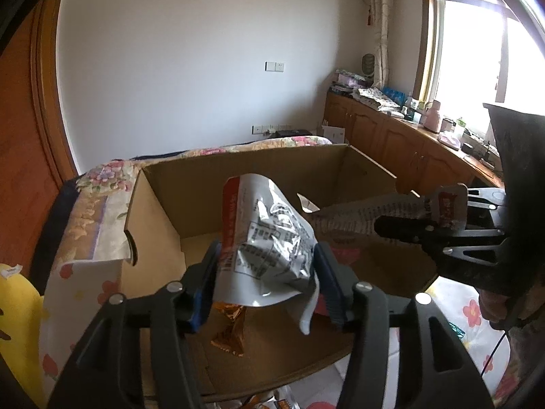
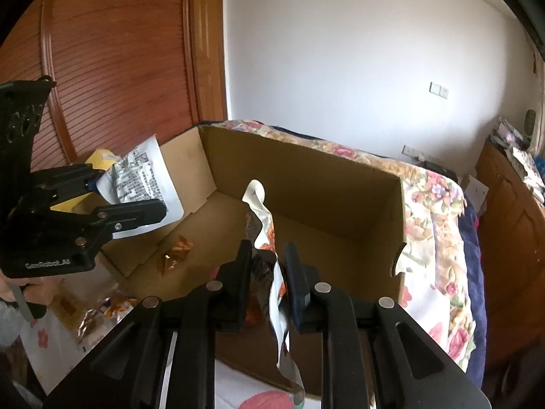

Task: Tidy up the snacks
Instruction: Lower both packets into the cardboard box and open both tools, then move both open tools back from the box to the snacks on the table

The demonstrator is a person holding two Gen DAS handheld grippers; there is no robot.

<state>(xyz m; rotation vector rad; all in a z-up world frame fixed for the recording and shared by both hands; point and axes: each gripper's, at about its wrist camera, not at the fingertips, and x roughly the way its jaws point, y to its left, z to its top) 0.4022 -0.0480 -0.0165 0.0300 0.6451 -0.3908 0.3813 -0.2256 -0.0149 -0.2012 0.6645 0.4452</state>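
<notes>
Left tool (image 1: 269, 272): we see silver snack pouch (image 1: 269, 238) between spread pads, contact uncertain. Right tool (image 2: 267, 272): pressed on second pouch (image 2: 272, 259). Both pouches hang over open cardboard box (image 2: 306, 177) on bed; box floor directly below, long axis upright.

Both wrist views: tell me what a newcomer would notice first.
An open cardboard box sits on a floral bedspread. Over it, the left tongs bracket a crinkled white snack bag, and the right tongs pinch another snack packet. An orange wrapper lies on the box floor.
</notes>
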